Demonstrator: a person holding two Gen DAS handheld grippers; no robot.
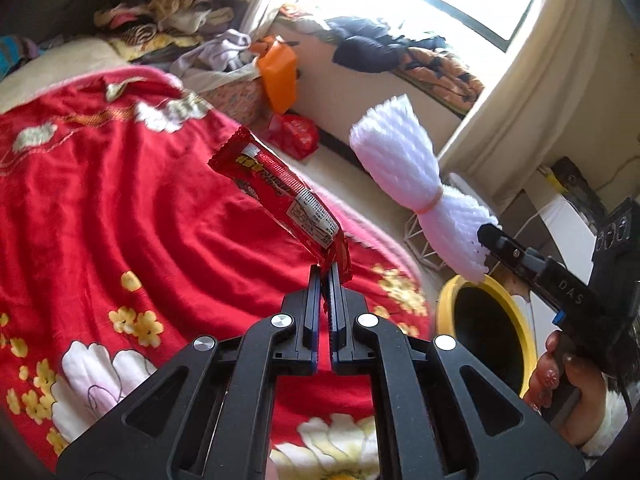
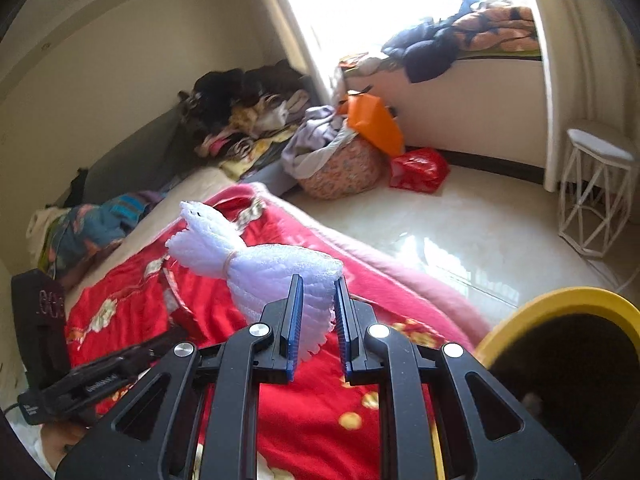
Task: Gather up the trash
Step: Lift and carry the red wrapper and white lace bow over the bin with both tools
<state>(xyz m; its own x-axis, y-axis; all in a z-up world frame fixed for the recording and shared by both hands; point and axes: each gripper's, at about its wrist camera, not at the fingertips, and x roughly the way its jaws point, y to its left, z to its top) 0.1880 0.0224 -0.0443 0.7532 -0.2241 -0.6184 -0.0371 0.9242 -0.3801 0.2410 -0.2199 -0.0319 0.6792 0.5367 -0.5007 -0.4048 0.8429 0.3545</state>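
The left gripper (image 1: 325, 270) has its jaws pressed almost together on the lower end of a red snack wrapper (image 1: 276, 184), a long flat packet of shiny crinkled foil with a silver printed panel, which stands up tilted to the left above the bed. The right gripper (image 2: 316, 284) has its jaws a little apart, closed on the soft end of a white foam net bundle (image 2: 256, 256); this bundle is made of spongy mesh sleeves tied in the middle by a thin rubber band, so both ends spread like a fan. Under both things lies the red blanket (image 1: 100, 208), smooth satin-like cloth with white and yellow flower embroidery and many soft folds. Just beside the bed, on the right, stands a round trash bin (image 2: 560, 304) with a yellow rim and a dark inside. In the left wrist view the foam bundle hangs just above this rim. On the glossy pale floor (image 2: 460, 224) stands a white wire stool (image 2: 596, 200)
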